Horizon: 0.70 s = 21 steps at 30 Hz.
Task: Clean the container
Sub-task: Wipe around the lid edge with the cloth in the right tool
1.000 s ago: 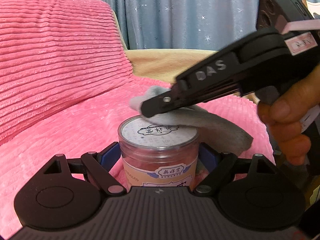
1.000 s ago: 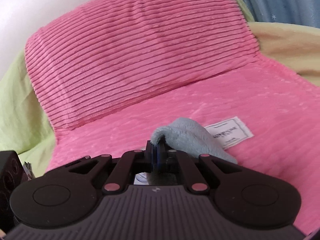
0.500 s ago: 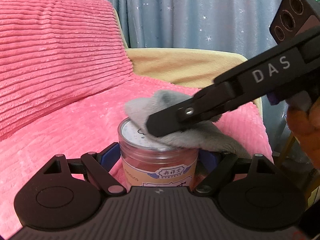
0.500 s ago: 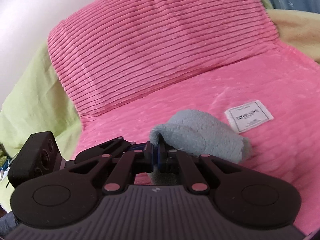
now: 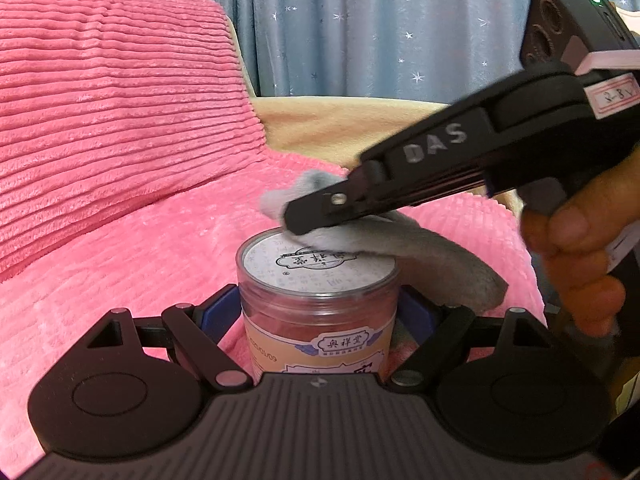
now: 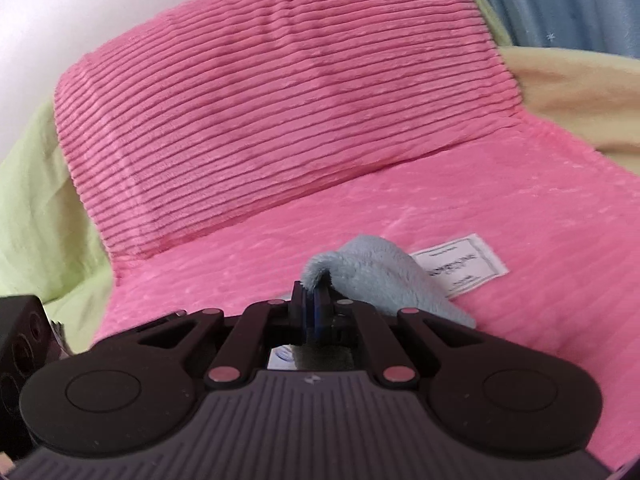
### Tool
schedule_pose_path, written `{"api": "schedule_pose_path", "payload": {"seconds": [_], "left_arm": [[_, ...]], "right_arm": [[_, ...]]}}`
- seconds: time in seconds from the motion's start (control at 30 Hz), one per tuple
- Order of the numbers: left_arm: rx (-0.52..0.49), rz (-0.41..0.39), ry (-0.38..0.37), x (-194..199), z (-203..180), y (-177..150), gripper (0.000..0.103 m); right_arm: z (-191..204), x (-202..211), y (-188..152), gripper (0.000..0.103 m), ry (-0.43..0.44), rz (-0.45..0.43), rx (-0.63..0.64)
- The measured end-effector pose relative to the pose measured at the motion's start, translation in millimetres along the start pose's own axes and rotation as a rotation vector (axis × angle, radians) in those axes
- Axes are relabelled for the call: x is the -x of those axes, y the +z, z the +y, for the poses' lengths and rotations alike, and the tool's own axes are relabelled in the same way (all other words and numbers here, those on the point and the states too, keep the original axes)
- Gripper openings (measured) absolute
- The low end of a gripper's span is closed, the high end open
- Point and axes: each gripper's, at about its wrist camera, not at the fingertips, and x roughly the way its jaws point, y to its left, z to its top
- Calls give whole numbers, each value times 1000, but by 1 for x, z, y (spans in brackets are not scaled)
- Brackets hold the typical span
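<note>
Lying at the far left is a pink ribbed cushion on the pink blanket. At centre, the left gripper is clamping the clear container upright between its jaws. From the right, the right gripper, jaws pinched tight on a grey cloth, is pressing that cloth onto the container's lid. The wiping step seems underway; next, sweeping the cloth across the uncovered near-left part of the lid probably calls for a steady hold.

"das" on the right gripper; "2025/01/09" on the container.
</note>
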Motion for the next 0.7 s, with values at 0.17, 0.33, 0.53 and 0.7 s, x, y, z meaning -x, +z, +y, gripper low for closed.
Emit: {"api": "schedule_pose_path", "payload": {"seconds": [0.17, 0.33, 0.53, 0.7], "left_arm": [[-3, 1, -1, 0, 1, 0, 84], [1, 1, -1, 0, 1, 1, 85], [4, 3, 5, 1, 0, 1, 85], [3, 2, 8, 3, -2, 0, 84]], "right_arm": [[-1, 0, 0, 1, 4, 0, -10], [-3, 1, 0, 2, 8, 0, -21], [-4, 1, 0, 1, 13, 0, -33], [-6, 1, 1, 1, 17, 0, -43]]}}
